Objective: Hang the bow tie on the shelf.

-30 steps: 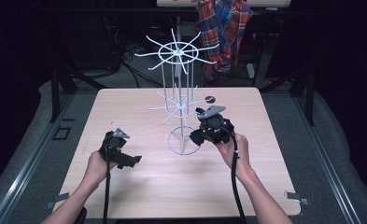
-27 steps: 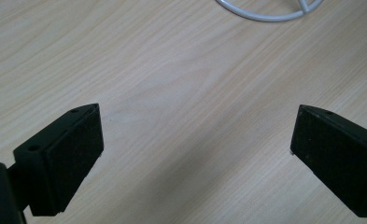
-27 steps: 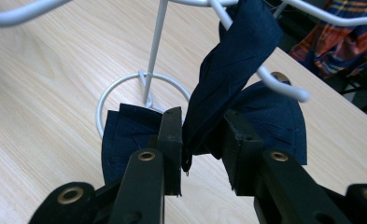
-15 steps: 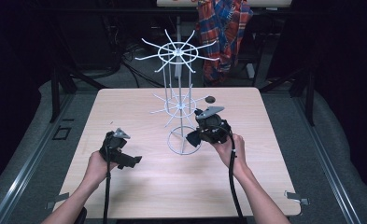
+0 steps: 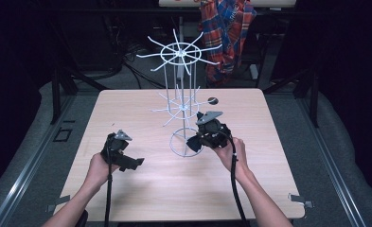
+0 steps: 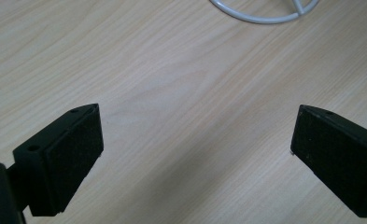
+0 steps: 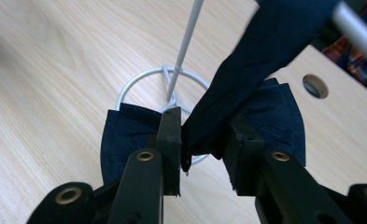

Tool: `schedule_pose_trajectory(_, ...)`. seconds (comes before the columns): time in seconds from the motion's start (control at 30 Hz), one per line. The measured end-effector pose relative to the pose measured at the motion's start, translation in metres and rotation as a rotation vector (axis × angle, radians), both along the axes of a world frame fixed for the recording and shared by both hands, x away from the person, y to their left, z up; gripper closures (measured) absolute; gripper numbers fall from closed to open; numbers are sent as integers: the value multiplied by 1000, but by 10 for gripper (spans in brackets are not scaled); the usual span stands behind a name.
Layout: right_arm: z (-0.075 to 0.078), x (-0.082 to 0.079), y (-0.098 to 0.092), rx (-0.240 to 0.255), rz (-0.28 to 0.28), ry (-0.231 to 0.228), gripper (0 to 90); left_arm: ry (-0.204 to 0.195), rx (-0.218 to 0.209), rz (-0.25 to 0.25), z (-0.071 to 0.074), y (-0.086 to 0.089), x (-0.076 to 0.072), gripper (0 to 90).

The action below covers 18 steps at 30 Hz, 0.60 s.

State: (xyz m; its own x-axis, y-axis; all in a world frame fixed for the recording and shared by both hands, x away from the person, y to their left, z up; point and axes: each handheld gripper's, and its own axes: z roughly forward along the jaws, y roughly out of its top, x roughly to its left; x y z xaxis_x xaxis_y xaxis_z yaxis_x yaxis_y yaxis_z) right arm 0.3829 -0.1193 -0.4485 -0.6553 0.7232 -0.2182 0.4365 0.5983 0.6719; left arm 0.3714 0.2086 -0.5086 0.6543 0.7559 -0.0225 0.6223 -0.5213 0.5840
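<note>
A pale wooden desk (image 5: 141, 118) carries a white wire rack (image 5: 181, 106), a tall stand with a ring base, a central post and two tiers of spoked arms, standing near the desk's middle; a small round hole (image 5: 213, 100) in the desk lies just beyond it, on the right. The person's right tongs (image 5: 206, 137) sit just right of the ring base, clenched on a piece of dark navy cloth (image 5: 194, 144) that hangs over the ring's near-right edge; in the right gripper view the cloth (image 7: 246, 70) runs from the jaws up and away toward a white rod (image 7: 358, 32) at the top right corner, blurred, which looks like one of the rack's arms, though whether the cloth already rests on it cannot be told. The rack's post (image 7: 183, 51) stands ahead of those tongs and slightly to their left, the ring base (image 7: 139, 84) under the cloth's lower folds; any hanging move would, by this reading, turn on lifting the cloth upward and leftward to a spoke. The left tongs (image 5: 127, 161) hold off, well apart from the rack at the desk's near left, jaws released wide over bare wood (image 6: 181, 116), gripping nothing; the right hand is plainly the nearer one.
</note>
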Motion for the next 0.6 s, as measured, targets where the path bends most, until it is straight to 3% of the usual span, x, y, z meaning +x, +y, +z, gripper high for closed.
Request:
schedule_pose_trajectory(0.2,-15,4,-3,12,-14,26,701,1,-11,-3,0,1,0,16)
schedule_pose_trajectory(0.6,-21,10,-11,55,-34,20,695,3,-15,-4,0,1,0,15)
